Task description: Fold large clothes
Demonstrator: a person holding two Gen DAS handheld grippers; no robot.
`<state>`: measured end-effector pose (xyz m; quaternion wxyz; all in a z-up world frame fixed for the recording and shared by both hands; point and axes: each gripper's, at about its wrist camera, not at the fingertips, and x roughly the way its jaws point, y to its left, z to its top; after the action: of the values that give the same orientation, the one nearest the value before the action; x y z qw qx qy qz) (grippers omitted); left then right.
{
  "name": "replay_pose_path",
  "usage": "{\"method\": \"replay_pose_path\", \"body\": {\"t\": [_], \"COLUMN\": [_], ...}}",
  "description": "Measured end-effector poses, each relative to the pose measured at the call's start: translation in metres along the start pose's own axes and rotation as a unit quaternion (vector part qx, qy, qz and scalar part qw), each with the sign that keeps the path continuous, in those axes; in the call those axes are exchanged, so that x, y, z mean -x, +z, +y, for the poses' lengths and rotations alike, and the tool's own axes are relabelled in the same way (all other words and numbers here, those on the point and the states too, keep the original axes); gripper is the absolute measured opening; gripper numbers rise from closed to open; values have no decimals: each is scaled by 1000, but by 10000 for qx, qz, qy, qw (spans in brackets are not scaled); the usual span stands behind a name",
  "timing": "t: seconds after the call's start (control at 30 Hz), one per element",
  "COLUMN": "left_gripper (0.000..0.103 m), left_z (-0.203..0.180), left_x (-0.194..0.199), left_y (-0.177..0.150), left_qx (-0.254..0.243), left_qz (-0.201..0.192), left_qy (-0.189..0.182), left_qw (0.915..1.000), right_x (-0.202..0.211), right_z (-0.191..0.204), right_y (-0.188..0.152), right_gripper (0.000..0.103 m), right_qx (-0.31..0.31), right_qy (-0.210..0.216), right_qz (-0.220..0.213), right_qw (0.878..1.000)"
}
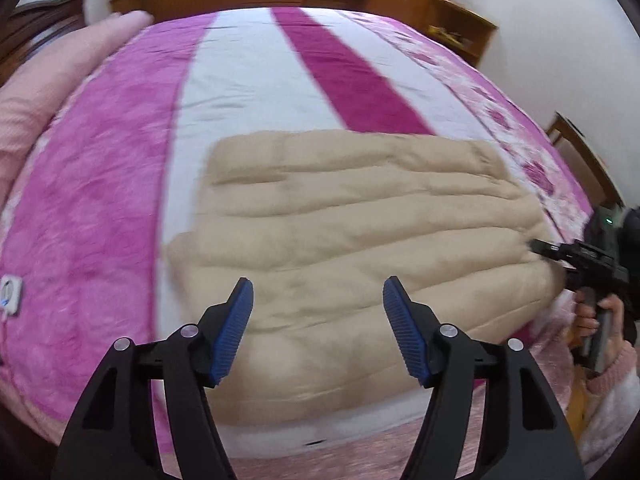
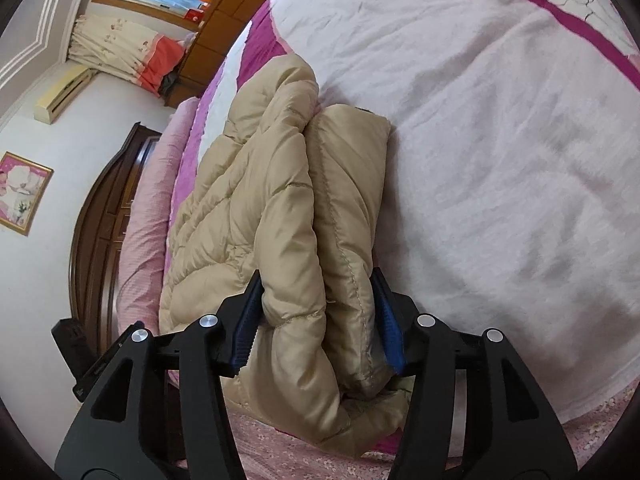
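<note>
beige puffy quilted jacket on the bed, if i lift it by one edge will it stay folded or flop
The beige quilted puffer jacket would probably flop: its layers sag softly between the right claw pads. Its puffy padding suggests it is light for its bulk. The sheeny fabric may slip, so the folded stack on the pink and white bedspread could slide open.

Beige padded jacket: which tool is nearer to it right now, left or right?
Right. The right tool has the beige padded jacket bunched between its pads at one edge; the left tool hangs open above it, touching nothing.
</note>
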<state>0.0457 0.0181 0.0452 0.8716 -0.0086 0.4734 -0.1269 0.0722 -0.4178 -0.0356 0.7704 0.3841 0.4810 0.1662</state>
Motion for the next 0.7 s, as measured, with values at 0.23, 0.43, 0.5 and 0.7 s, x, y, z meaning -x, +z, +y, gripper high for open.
{"method": "replay_pose_path", "body": {"t": [0.23,0.43,0.5,0.7], "left_gripper": [49,34,31,31], "left_z": [-59,-64,-63,-60], "left_x": [-49,-80,-85,-95], "left_y": [0,-7,-10,-15], "left_qx": [-477,-665,-719,-658], "left_qz": [304,655,731,783], "left_qy": [-444,-377,-325,-314], "left_qw": [9974,9949,9942,9943], "right_x": [7,27,35,36], "right_z": [-5,30,50,118], "right_y": [-3,-6,-7,-13], "right_gripper": [39,22,20,19], "right_qx": [69,458,637,1262], "right_qy": [208,343,423,362], "right_qz": [9,-64,-85,-45], "right_qw": [9998,9983,9970,9913]}}
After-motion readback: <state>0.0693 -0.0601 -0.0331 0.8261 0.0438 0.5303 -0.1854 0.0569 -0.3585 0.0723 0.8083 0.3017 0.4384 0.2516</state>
